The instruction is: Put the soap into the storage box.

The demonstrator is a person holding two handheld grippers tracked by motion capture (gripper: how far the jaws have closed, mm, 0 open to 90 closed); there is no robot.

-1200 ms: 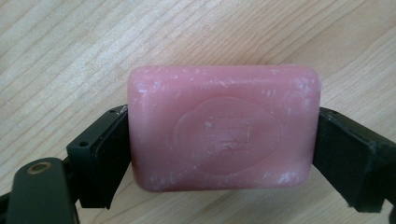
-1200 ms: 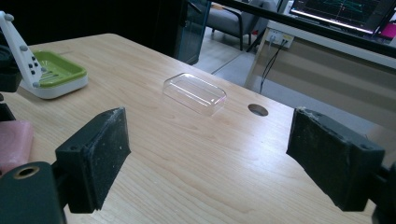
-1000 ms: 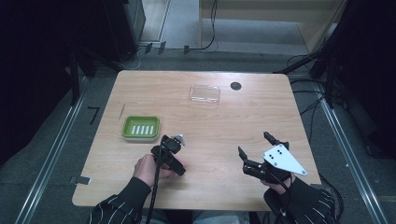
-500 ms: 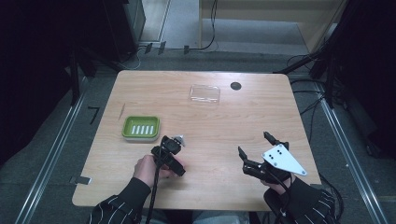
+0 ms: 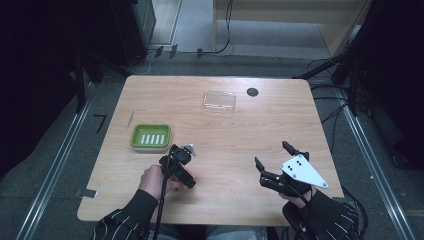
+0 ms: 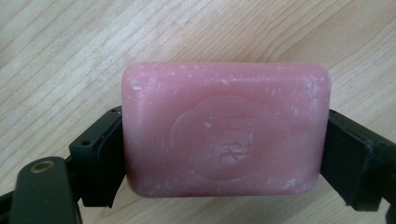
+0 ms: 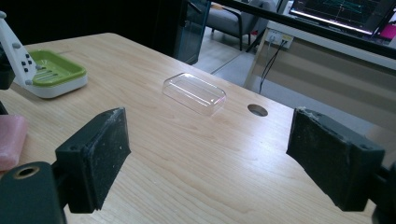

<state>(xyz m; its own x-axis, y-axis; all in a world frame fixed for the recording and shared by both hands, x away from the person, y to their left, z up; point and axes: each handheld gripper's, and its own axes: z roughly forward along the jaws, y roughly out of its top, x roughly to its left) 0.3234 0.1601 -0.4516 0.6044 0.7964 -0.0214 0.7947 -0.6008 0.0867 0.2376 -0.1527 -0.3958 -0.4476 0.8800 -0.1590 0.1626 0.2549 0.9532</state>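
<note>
A pink bar of soap [image 6: 224, 130] lies flat on the wooden table [image 5: 225, 130], with an embossed oval on its top face. My left gripper [image 6: 226, 156] has its two black pads pressed against the bar's short ends, shut on it. From above, the left gripper [image 5: 177, 167] points down at the table near the front left, and its body covers the soap. My right gripper [image 5: 272, 154] hovers open at the front right with nothing between its pads [image 7: 95, 149]. The soap's edge [image 7: 10, 140] shows at the far left of the right gripper view.
A green soap dish [image 5: 151, 136] with a slotted white insert stands just behind the left gripper. A clear plastic lid [image 5: 219, 100] lies at the back centre, beside a round cable hole [image 5: 252, 92]. Dark floor and cables surround the table.
</note>
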